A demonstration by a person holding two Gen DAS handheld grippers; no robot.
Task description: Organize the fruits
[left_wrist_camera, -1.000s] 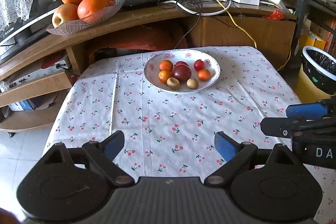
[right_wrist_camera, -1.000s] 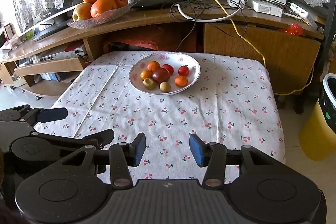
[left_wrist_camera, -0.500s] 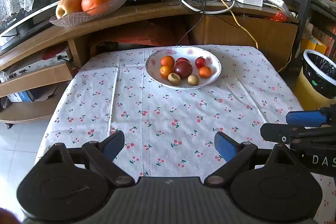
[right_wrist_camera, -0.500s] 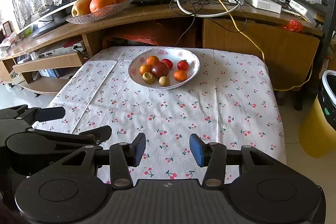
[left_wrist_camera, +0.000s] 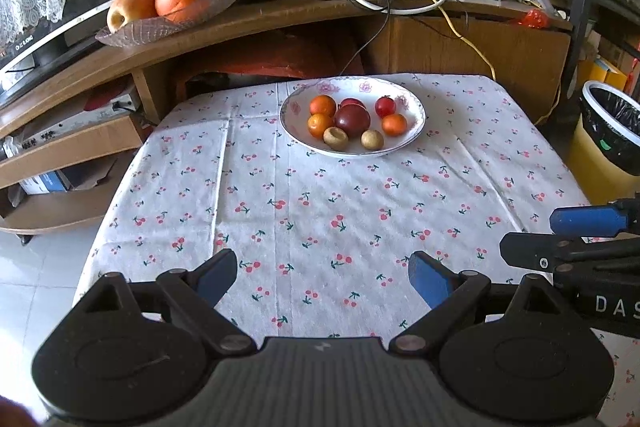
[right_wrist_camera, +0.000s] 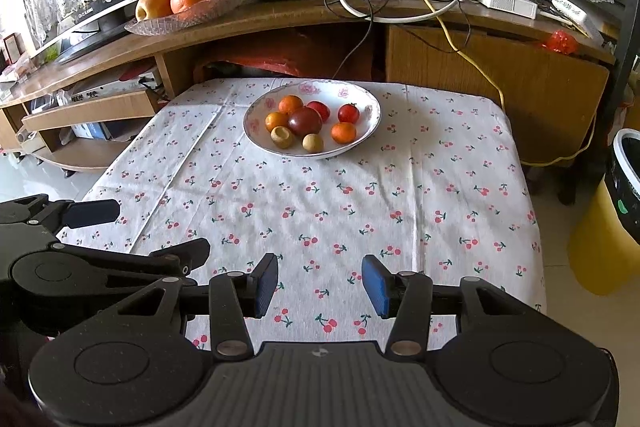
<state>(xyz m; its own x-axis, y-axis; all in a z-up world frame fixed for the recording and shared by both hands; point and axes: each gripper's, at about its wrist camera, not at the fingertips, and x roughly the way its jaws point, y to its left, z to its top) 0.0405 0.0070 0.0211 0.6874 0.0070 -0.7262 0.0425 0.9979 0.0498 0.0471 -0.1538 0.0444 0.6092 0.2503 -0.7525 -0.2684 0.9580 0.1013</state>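
Both views have drawn back from the plate since a second ago, so it sits smaller and farther up the bench. From the left wrist, the left hand-held gripper (left_wrist_camera: 323, 277) hangs released and empty over the cherry-print cloth (left_wrist_camera: 320, 211), with the plate (left_wrist_camera: 416, 115) of small fruits (left_wrist_camera: 352, 119) well ahead. From the right wrist, the right hand-held gripper (right_wrist_camera: 320, 283) is likewise spread and empty, the plate (right_wrist_camera: 372, 115) far beyond it and the left hand-held gripper (right_wrist_camera: 152, 231) just beside.

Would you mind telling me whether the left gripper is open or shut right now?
Open. The left gripper holds its blue pads wide apart over the tablecloth, with nothing between them.
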